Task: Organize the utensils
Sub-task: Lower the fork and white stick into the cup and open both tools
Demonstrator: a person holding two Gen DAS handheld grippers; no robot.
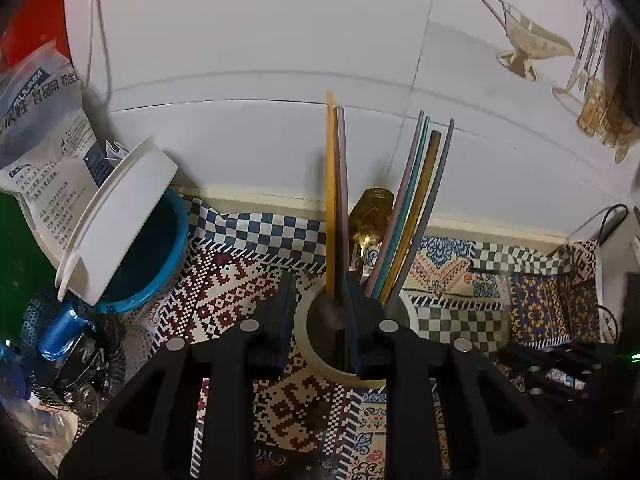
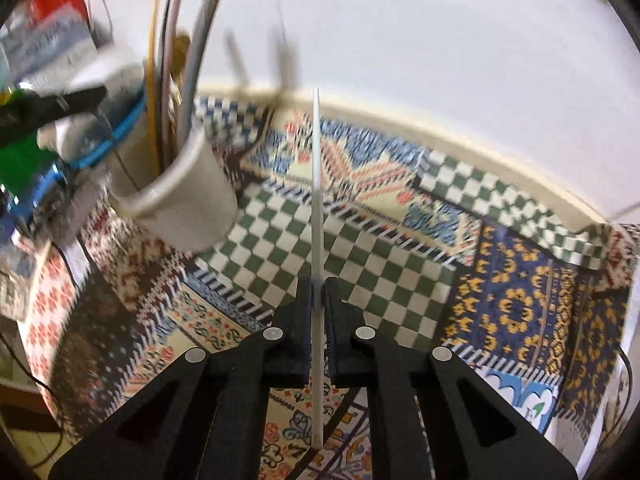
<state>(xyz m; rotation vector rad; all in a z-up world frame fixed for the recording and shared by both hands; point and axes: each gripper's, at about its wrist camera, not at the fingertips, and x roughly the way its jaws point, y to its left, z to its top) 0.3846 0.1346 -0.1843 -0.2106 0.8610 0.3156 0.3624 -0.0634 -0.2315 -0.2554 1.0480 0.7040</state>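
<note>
The left gripper [image 1: 318, 300] hangs over the white cup [image 1: 316, 360], its fingers [image 1: 282, 312] spread. A dark chopstick [image 1: 340, 336] runs down between them, close against the right-hand pad, but I cannot tell whether it is touched or gripped. Judging by the gap, it looks released into the cup.

Much of the sorting appears done. In the left wrist view the cup already holds a yellow chopstick [image 1: 330, 184] and a mauve chopstick [image 1: 341, 176] standing almost upright, then a gold spoon [image 1: 370, 216] behind them, bowl upward, then a fan of pastel chopsticks [image 1: 416, 200] leaning up and to the right. All have their long axes roughly vertical, lower ends down in the cup, upper ends toward the white wall [image 1: 260, 40].

The cup stands on the patterned cloth [image 1: 224, 280] covering the surface, with a blue bowl [image 1: 160, 260] and a white lid [image 1: 120, 216] to its left.

At least one piece is left. The right gripper [image 2: 318, 300] has its fingers [image 2: 302, 320] pressed close on a white chopstick [image 2: 316, 184], pinched around its lower third. Its long axis runs straight ahead along the fingers, the far end pointing toward the wall, the near end trailing back under the gripper. It is held above the green-checked patch of cloth, well apart from the cup [image 2: 188, 204], which sits up and to the left in that view. I judge that the stick needs carrying left and tipping end-down into the cup. Whether more utensils wait out of frame, the pictures do not show.
</note>
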